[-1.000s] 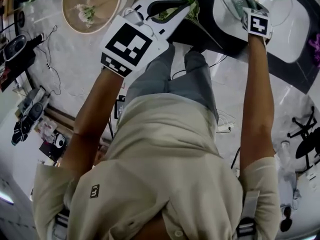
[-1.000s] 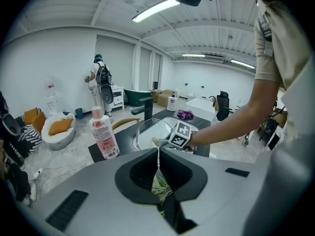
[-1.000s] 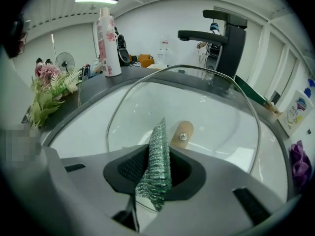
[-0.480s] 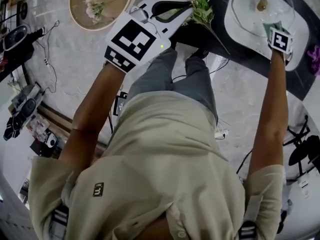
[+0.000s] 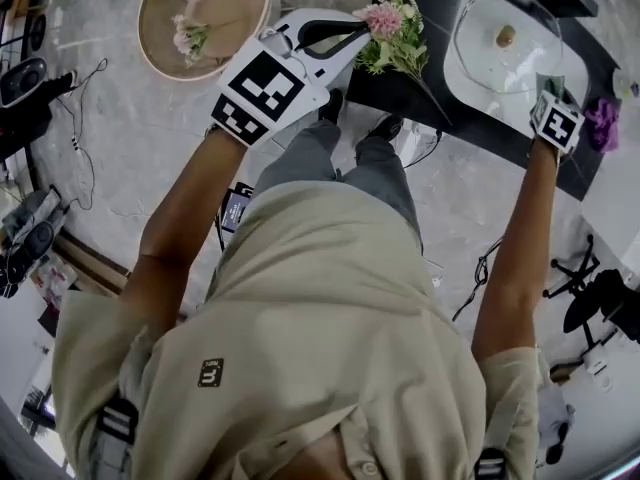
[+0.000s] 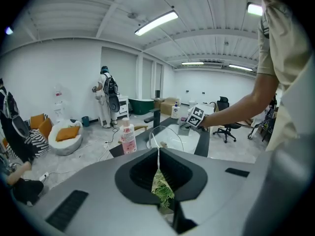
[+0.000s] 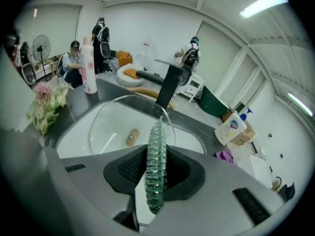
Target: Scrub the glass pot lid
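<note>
The glass pot lid [image 5: 490,53] with its brown knob [image 5: 506,36] sits in the white sink [image 5: 470,88]; in the right gripper view the lid [image 7: 108,127] appears to stand tilted in the basin. My right gripper [image 5: 550,93] is at the sink's near right rim, shut on a green mesh scrubber [image 7: 156,171], just off the lid's edge. My left gripper [image 5: 345,30] hovers shut and holding nothing over the counter's left end, beside the flowers [image 5: 392,40]. From the left gripper view the lid [image 6: 170,134] and the right gripper's marker cube [image 6: 196,116] lie ahead.
A black faucet [image 7: 170,85] rises behind the sink. A pink bottle [image 7: 89,65] and the flowers [image 7: 47,104] stand on the black counter [image 5: 440,118] at left. A purple cloth [image 5: 603,125] and a detergent bottle [image 7: 231,127] lie right. A round wooden tray [image 5: 205,13] is on the floor.
My right gripper with the scrubber has drawn back from over the lid to the sink's near right rim. The left gripper stays near the flowers. The head view has shifted.
</note>
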